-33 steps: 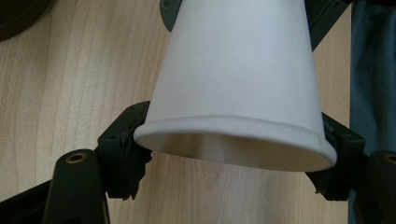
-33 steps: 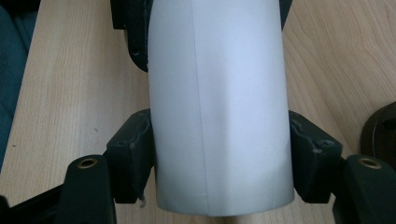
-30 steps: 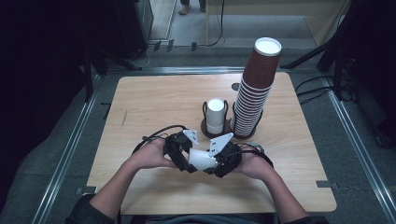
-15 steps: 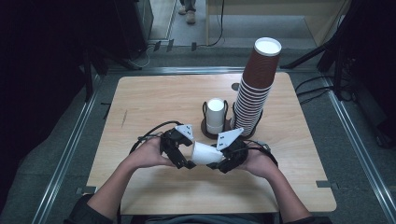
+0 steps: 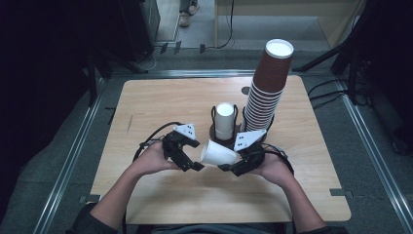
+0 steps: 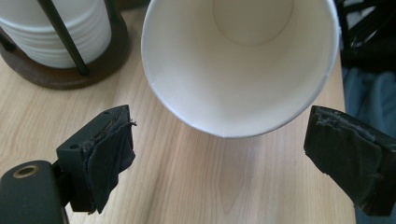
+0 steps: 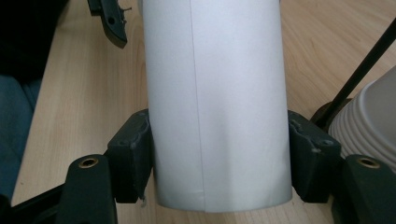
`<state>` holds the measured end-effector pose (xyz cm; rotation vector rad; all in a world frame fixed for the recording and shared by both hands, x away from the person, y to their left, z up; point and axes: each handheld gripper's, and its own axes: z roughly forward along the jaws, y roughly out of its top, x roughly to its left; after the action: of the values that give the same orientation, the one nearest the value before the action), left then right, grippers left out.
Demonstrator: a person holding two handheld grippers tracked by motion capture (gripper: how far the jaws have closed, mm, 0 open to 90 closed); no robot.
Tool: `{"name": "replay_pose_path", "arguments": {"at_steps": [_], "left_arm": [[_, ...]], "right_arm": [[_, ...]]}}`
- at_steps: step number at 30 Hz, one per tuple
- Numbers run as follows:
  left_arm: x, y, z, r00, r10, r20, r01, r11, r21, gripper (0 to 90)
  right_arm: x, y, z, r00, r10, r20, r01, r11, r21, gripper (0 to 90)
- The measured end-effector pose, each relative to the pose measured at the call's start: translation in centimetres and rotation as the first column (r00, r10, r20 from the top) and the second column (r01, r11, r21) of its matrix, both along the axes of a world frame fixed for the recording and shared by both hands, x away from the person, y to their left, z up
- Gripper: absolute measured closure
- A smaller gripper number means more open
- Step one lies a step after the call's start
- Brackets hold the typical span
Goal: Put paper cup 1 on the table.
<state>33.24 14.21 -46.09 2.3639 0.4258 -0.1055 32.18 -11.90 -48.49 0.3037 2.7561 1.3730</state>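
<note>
Nearest us, our right claw (image 5: pixel 228 167) grips the white paper cup (image 5: pixel 218 153) by its closed bottom end; in the right gripper view both pads press flat against the cup's wall (image 7: pixel 215 93), one at 9 o'clock and one at 3 o'clock. The cup lies on its side above the surface (image 5: pixel 160 102), its long axis running roughly from 3 o'clock to 9 o'clock in the high view, with the open mouth turned toward 9 o'clock.

Just beyond that mouth sits our left claw (image 5: pixel 194 158). Its jaws have just been opening, and now they stand wide and apart from the cup: in the left gripper view the rim (image 6: pixel 224 133) hangs at 12 o'clock of the claw, between the two pads but touching neither. So the left claw looks straight into the cup, and we judge that the coming move turns on this line-up, with the right hand carrying the cup alone.

Farther off, at about 12 o'clock of the held cup, stands the holder (image 5: pixel 215 131) with its stack of white cups (image 5: pixel 225 119). At 1 o'clock rises the tall tower of brown cups (image 5: pixel 265 90).
</note>
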Motion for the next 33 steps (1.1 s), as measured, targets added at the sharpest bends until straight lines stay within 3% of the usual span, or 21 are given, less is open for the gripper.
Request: {"name": "replay_pose_path", "arguments": {"at_steps": [4,10,17,22,26,33], "left_arm": [[0.0,0.3,0.4,0.9996,0.027,-0.003,-0.027,0.9967,-0.076,8.0],[0.0,0.3,0.7,0.9991,0.041,-0.006,-0.042,0.9883,-0.147,8.0],[0.0,0.0,1.0,0.9986,0.049,-0.020,-0.052,0.9723,-0.228,8.4],[-0.1,0.0,1.0,0.9977,0.061,-0.030,-0.067,0.9577,-0.280,11.4],[0.0,0.1,1.0,0.9969,0.072,-0.032,-0.079,0.9534,-0.291,14.9],[0.0,0.1,0.9,0.9969,0.074,-0.028,-0.079,0.9557,-0.284,21.9]], "right_arm": [[0.2,-0.4,0.3,0.9996,-0.015,-0.023,0.016,0.997,0.071,33.2],[0.3,-0.8,0.2,0.9987,-0.020,-0.046,0.027,0.987,0.157,33.2],[0.1,-0.2,-0.3,0.9982,0.002,-0.061,0.009,0.985,0.174,33.1],[0.2,0.1,-0.4,0.9963,0.007,-0.086,0.012,0.974,0.225,33.1],[0.2,0.3,-0.4,0.9953,0.009,-0.096,0.014,0.972,0.234,33.0],[0.4,0.6,-0.6,0.9951,0.012,-0.098,0.009,0.977,0.213,33.5]]}}
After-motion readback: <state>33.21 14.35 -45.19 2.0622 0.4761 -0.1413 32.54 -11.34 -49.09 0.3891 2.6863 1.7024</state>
